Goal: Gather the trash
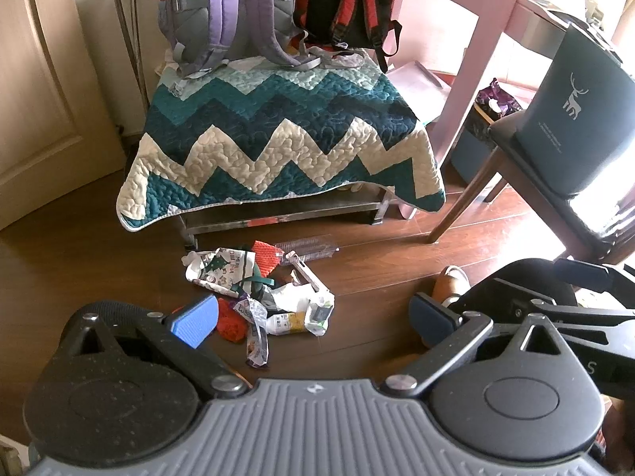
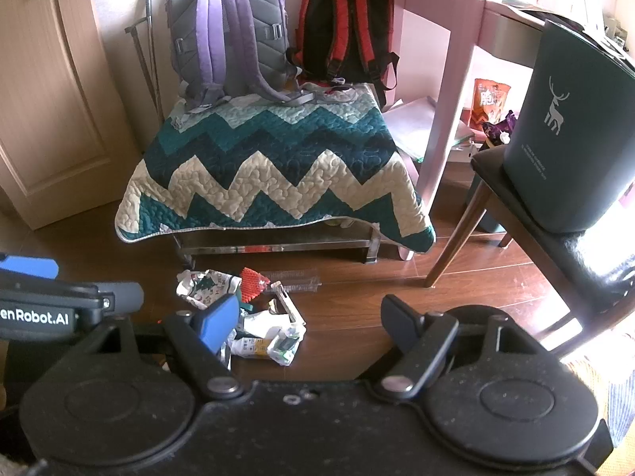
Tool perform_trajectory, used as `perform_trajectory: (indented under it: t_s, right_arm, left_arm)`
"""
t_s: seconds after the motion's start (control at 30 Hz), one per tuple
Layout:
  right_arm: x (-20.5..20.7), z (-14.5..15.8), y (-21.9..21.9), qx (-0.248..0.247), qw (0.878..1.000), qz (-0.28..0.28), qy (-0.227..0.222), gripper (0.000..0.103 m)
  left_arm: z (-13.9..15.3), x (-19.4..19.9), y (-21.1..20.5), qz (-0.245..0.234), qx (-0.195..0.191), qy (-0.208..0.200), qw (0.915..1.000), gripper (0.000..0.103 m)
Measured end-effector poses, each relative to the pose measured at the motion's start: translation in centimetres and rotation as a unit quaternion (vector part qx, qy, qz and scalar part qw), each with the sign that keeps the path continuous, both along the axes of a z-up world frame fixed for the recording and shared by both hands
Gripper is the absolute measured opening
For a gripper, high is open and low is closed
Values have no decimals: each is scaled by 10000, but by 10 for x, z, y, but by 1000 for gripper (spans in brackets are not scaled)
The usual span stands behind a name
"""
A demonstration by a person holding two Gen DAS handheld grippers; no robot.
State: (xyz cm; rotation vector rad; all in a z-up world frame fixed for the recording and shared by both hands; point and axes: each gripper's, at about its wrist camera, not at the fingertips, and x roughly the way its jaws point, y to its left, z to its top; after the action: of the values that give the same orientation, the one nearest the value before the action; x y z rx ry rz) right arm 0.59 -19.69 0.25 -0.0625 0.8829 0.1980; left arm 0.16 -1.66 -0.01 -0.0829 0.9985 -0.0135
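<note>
A heap of trash (image 1: pixel 262 297) is seen on the dark wooden floor (image 1: pixel 377 277), just in front of a low surface draped with a teal-and-cream zigzag quilt (image 1: pixel 278 135). In the heap are counted a crumpled printed paper bag (image 1: pixel 218 267), an orange-red mesh piece (image 1: pixel 266 261), a clear plastic tray (image 1: pixel 307 246) and white wrappers (image 1: pixel 301 309) — all touching or overlapping. The left gripper (image 1: pixel 313 317) is held above the near edge of the heap, its jaws spread wide and nothing between them. The right gripper (image 2: pixel 305 313) is likewise held released and empty over the same heap. Two backpacks — a purple-grey one (image 2: pixel 226 35) and a red-black one (image 2: pixel 345 27) — are stood on the quilt. A dark green bin with a deer print (image 2: pixel 563 127) is set on a chair (image 2: pixel 535 234) to the right.
</note>
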Motion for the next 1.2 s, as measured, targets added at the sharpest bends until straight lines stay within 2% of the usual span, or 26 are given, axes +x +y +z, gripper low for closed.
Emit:
perform_trajectory:
  t_s: [0.87,1.2]
  right_arm:
    - [1,-5,7,-17,10000,52,58,79]
    - [40,-26,22,-221,9983,494,215,79]
  left_arm:
    - [0,8,13,22,2,-18,10000,103]
    - [-26,44,33,206,-51,82,9997,103]
